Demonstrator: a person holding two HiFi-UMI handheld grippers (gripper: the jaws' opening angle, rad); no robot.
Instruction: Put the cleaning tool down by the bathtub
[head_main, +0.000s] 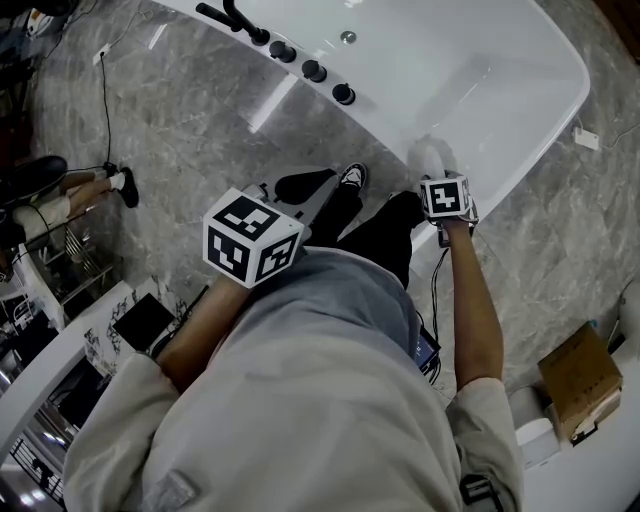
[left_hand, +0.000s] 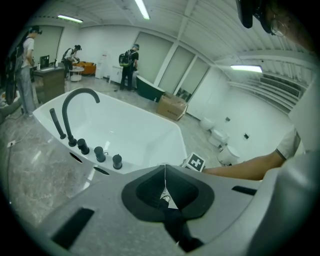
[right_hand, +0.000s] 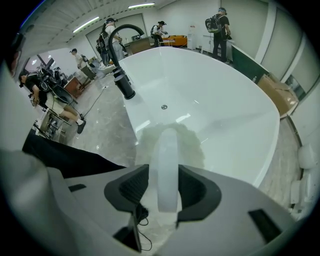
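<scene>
My grey shirt (head_main: 300, 400) fills the bottom of the head view, closest of all, with both my arms reaching out past it. Beyond it the grey marble floor (head_main: 180, 120) spreads out, and the white bathtub (head_main: 520, 40) runs across the top, its dark taps (head_main: 314, 70) along the near rim.

My left gripper (left_hand: 165, 175) hangs out in front of me over the floor, apart from the tub. Its jaws are pressed together with nothing between them, so it plays no part here.

My right gripper (right_hand: 165, 175) points steeply down at the tub's outer edge. Its jaws stand wide, and the pale handle of the cleaning tool (right_hand: 168, 150) rises between them with a little space on either side, so as I read it the pads are no longer pressing on it. The tool's fluffy white head sits low against the outside of the tub. In the head view the tool (head_main: 430, 158) shows just beyond my right gripper, right at the rim. I cannot tell whether it rests on the floor or leans on the tub wall.

I judge the putting-down nearly done: the tool is by the tub and the grip is off. What is left is to draw the gripper clear without knocking the handle over.
</scene>
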